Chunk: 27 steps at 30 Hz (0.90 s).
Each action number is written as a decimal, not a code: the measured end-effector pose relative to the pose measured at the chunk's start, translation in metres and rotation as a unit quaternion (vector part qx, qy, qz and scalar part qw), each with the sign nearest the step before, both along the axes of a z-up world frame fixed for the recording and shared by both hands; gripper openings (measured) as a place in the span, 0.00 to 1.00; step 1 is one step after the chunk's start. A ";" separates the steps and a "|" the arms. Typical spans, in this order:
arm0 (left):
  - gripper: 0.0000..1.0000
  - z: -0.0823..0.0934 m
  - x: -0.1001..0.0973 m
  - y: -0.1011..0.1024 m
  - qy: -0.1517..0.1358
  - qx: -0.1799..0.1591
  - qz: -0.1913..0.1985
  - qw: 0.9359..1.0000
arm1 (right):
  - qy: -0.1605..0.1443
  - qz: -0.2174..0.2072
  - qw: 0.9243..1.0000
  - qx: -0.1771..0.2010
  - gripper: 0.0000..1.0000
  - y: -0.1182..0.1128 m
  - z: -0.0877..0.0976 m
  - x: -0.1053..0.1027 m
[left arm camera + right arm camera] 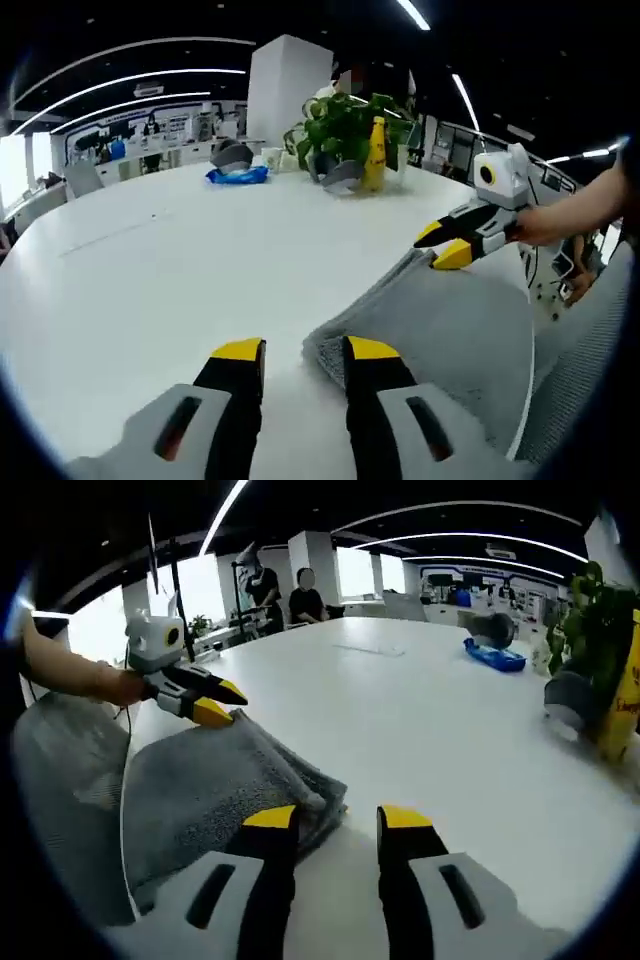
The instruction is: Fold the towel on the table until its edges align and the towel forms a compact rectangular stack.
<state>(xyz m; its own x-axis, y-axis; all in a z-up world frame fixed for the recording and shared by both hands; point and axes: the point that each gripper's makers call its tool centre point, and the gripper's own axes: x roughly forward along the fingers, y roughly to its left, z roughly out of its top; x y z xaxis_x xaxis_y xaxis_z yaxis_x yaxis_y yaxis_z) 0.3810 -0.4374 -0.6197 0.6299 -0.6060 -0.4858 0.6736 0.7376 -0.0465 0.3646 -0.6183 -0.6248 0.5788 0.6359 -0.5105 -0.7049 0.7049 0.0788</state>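
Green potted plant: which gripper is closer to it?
Right. Right gripper is at the grey towel corner toward the green potted plant; the left gripper is at the farther corner.

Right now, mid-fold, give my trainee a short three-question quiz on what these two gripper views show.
1. True or false: the grey towel hangs partly over the table edge.
2. What stands at the table's far side? A) potted plant B) laptop C) stack of plates
3. Fill in: both the left gripper and right gripper have jaws that are ____.

Key: 1 true; 2 A, the potted plant; 3 open, each near a folded towel corner.
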 end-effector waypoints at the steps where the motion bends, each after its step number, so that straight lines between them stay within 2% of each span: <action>1: 0.29 0.010 -0.004 -0.004 -0.005 -0.021 -0.012 1.000 | -0.004 0.001 1.000 0.012 0.30 0.000 0.007 -0.001; 2: 0.30 0.018 -0.008 -0.007 -0.006 -0.038 -0.022 0.999 | -0.006 0.007 1.000 0.026 0.30 0.003 0.015 -0.004; 3: 0.35 0.030 -0.015 -0.012 -0.012 -0.057 -0.038 0.998 | -0.010 0.008 0.999 0.036 0.33 0.004 0.022 -0.006; 4: 0.41 0.036 -0.021 -0.014 -0.016 -0.061 -0.050 0.997 | -0.019 0.009 0.999 0.046 0.35 0.005 0.035 -0.012; 5: 0.44 0.039 -0.030 -0.015 -0.014 -0.055 -0.069 0.996 | -0.027 0.015 0.998 0.049 0.36 0.006 0.042 -0.017; 7: 0.42 0.043 -0.048 -0.014 -0.033 -0.015 -0.103 0.994 | -0.035 0.037 0.998 0.046 0.36 0.013 0.053 -0.035; 8: 0.42 0.043 -0.062 -0.017 -0.036 0.001 -0.131 0.991 | -0.037 0.061 0.996 0.050 0.37 0.022 0.057 -0.048; 10: 0.43 0.035 -0.082 -0.021 -0.010 0.014 -0.159 0.987 | -0.018 0.084 0.996 0.038 0.39 0.030 0.050 -0.067; 12: 0.43 0.026 -0.097 -0.022 0.002 0.043 -0.172 0.984 | -0.022 0.113 0.993 -0.011 0.39 0.035 0.034 -0.084; 13: 0.42 0.021 -0.101 -0.022 -0.003 0.063 -0.183 0.981 | -0.034 0.121 0.992 -0.022 0.37 0.038 0.029 -0.089; 14: 0.41 0.016 -0.104 -0.021 -0.010 0.090 -0.187 0.978 | -0.026 0.113 0.993 -0.004 0.37 0.041 0.027 -0.091; 15: 0.40 0.012 -0.104 -0.021 -0.013 0.103 -0.187 0.977 | 0.001 0.110 0.994 0.019 0.39 0.046 0.021 -0.098; 16: 0.40 0.010 -0.105 -0.025 -0.015 0.105 -0.188 0.976 | 0.009 0.106 0.994 0.020 0.42 0.047 0.017 -0.098; 18: 0.41 0.010 -0.106 -0.031 -0.004 0.084 -0.181 0.980 | 0.001 0.118 0.993 -0.023 0.44 0.045 0.005 -0.099; 19: 0.41 0.006 -0.106 -0.032 0.000 0.082 -0.188 0.979 | -0.001 0.127 0.991 -0.035 0.43 0.045 0.001 -0.100; 21: 0.41 -0.005 -0.106 -0.030 0.012 0.097 -0.186 0.978 | -0.010 0.128 0.991 -0.031 0.43 0.048 0.000 -0.099; 25: 0.40 -0.011 -0.106 -0.030 0.016 0.100 -0.187 0.977 | 0.008 0.122 0.992 -0.011 0.43 0.045 -0.006 -0.097; 27: 0.40 -0.013 -0.107 -0.031 0.006 0.106 -0.195 0.975 | 0.004 0.126 0.992 -0.008 0.43 0.045 -0.007 -0.098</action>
<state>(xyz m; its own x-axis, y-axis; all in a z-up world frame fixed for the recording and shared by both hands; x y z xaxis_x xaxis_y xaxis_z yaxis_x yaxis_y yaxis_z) 0.2744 -0.4680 -0.6324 0.3655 -0.6834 -0.6320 0.9050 0.4197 0.0695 0.2666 -0.5728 -0.6315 0.3980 0.7522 -0.5252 -0.8584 0.5073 0.0761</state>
